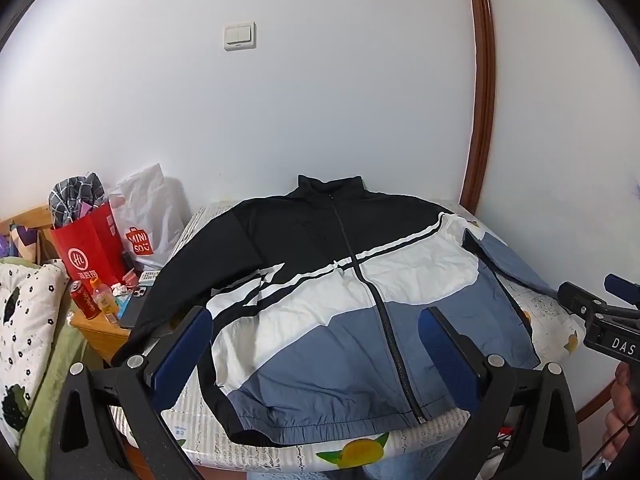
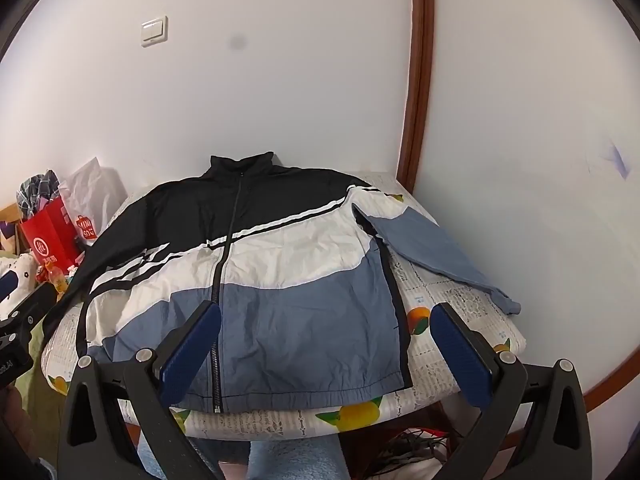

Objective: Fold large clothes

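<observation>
The left gripper (image 1: 316, 324) hangs with its jaws spread wide above the near hem of the jacket (image 1: 340, 280), holding nothing. The right gripper (image 2: 326, 322) is just as wide open and also empty, poised over the jacket's lower right side and the table edge. Each finger carries a dark blue ribbed pad (image 1: 448, 356) on a black frame.

The jacket lies flat, front up and zipped, on a table (image 2: 360, 412), collar toward the wall. It is thin, creased fabric: black across the shoulders, white in the middle with black stripes, grey-blue below, with a gathered elastic hem. One sleeve (image 2: 436, 248) is blue and stretches out to the right; the other (image 1: 176, 280) is black and droops off the left edge.

The table wears a cloth printed with newsprint and fruit. Behind is a white wall with a light switch (image 1: 239, 36) and a brown wooden trim (image 1: 480, 80). At the left stand a red paper bag (image 1: 90, 248), a white bag (image 1: 148, 216), a red can (image 1: 82, 298) and a bottle (image 1: 105, 298).
</observation>
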Available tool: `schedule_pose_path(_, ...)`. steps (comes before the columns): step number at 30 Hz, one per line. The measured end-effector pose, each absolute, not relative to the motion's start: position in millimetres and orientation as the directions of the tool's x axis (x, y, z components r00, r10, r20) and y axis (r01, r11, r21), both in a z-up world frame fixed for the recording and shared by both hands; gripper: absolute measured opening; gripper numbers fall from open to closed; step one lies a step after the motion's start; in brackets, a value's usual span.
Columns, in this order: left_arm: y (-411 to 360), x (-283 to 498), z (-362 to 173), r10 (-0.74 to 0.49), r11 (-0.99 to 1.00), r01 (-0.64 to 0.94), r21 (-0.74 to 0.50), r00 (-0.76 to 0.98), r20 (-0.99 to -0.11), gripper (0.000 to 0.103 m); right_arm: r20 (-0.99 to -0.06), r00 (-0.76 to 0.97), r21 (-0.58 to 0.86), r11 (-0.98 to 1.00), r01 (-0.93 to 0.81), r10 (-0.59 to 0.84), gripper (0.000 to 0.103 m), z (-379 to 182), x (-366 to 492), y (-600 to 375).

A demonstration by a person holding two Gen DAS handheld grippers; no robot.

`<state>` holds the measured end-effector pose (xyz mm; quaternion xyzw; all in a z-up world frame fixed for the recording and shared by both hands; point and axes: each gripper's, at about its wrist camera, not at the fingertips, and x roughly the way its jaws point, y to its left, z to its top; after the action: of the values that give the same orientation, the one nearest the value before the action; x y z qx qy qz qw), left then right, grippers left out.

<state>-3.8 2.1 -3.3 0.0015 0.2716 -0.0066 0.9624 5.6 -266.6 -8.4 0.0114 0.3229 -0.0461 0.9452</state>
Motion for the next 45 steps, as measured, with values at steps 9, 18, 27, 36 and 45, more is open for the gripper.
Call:
schedule_pose_path(9, 0.8, -3.3, -1.5, -0.009, 1.000, 0.010, 0.000, 0.853, -0.523, 0.103, -0.611, 0.788, -0.003, 0.996, 0.090, -0.074, 0.103, -8.2, 5.6, -265.7)
schedule_pose_path(18, 1.8, -3.7, -1.0, -0.009, 1.000, 0.011, 0.000, 0.853, -0.522, 0.103, -0.608, 0.791, -0.003, 0.996, 0.089, -0.072, 0.103, -7.0, 3.8, -264.5)
schedule_pose_path(27, 1.5, -4.2, -1.1, -0.009, 1.000, 0.011, 0.000, 0.853, -0.522, 0.103, -0.608, 0.790, -0.003, 0.996, 0.091, -0.075, 0.103, -6.9, 2.2, -264.1)
schedule_pose_path(36, 2.0, -4.0, -0.5, -0.007, 1.000, 0.008, 0.000, 0.854, -0.521, 0.103, -0.609, 0.789, -0.007, 0.995, 0.095, -0.080, 0.103, -6.2, 1.6, -265.9)
schedule_pose_path(45, 2.7, -4.4, 0.8, -0.008, 1.000, 0.009, 0.000, 0.855, -0.518, 0.103, -0.608, 0.790, 0.003, 0.995, 0.101, -0.078, 0.103, -7.1, -0.3, -270.3)
